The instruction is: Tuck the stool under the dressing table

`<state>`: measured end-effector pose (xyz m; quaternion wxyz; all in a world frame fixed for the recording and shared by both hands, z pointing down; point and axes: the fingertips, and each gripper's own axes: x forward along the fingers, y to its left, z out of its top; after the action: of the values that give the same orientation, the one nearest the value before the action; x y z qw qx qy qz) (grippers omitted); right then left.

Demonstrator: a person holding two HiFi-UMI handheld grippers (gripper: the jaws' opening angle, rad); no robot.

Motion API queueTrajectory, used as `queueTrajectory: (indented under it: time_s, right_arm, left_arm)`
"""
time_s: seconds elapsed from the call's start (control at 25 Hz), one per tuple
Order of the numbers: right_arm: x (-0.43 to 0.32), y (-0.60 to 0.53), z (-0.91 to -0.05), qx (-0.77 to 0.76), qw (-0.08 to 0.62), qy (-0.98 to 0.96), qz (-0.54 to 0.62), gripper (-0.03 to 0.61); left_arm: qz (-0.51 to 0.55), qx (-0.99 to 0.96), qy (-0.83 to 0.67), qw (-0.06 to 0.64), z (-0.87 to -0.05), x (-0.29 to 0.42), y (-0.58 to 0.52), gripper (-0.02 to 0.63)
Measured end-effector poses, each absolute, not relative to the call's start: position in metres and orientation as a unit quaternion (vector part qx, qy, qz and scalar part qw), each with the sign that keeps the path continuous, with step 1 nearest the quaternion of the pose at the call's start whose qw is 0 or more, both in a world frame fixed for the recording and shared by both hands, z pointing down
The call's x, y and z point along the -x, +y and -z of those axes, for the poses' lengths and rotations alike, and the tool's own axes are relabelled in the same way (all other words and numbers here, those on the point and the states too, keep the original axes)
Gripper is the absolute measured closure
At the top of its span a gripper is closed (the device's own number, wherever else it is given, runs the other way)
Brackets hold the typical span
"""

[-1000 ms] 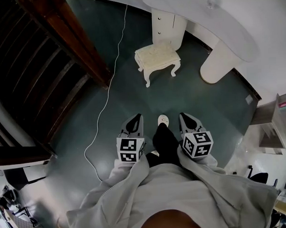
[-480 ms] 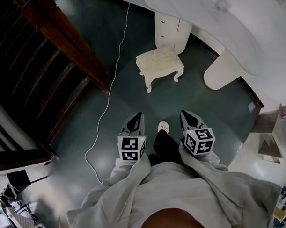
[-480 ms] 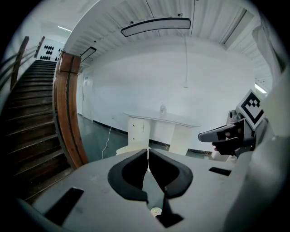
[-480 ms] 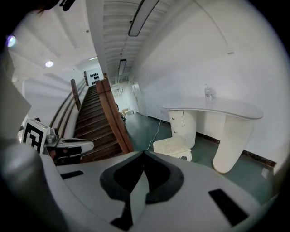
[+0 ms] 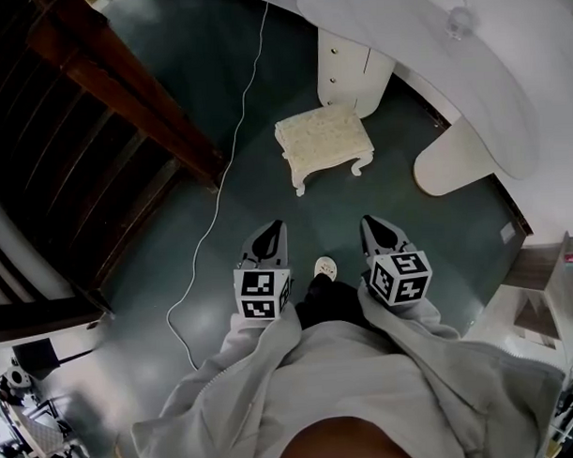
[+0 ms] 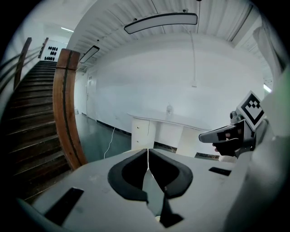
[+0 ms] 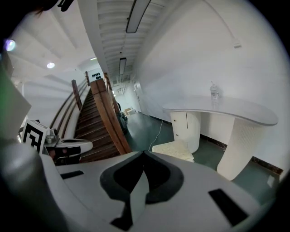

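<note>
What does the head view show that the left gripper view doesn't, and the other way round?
Only the head view shows the stool and the person's shoe. Only the left gripper view shows the long ceiling lamp. Both show the dressing table, the white cable and the right hand-held gripper.

White cable [image 5: 244, 98] trails across dark floor [image 5: 314, 213] beside wooden staircase [image 5: 122, 98]

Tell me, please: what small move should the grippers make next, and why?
Probably carry both grippers forward to the stool. It stands on the floor outside the dressing table, not under its top. The left gripper and the right gripper are shut, empty, and well short of the stool.
</note>
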<state>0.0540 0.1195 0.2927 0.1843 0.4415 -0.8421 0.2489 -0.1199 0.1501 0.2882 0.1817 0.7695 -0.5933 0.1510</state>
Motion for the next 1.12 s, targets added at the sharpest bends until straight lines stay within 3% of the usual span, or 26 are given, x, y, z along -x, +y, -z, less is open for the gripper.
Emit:
queueTrajectory:
  time_s: [1.12]
  right_arm:
    - [-0.061,0.08,-0.318,-0.437,0.179,-0.839,-0.27,0.529]
  left_arm:
    - [-0.209,-0.771,-0.584,0.144,-0.298,0.127,0.089,0.595]
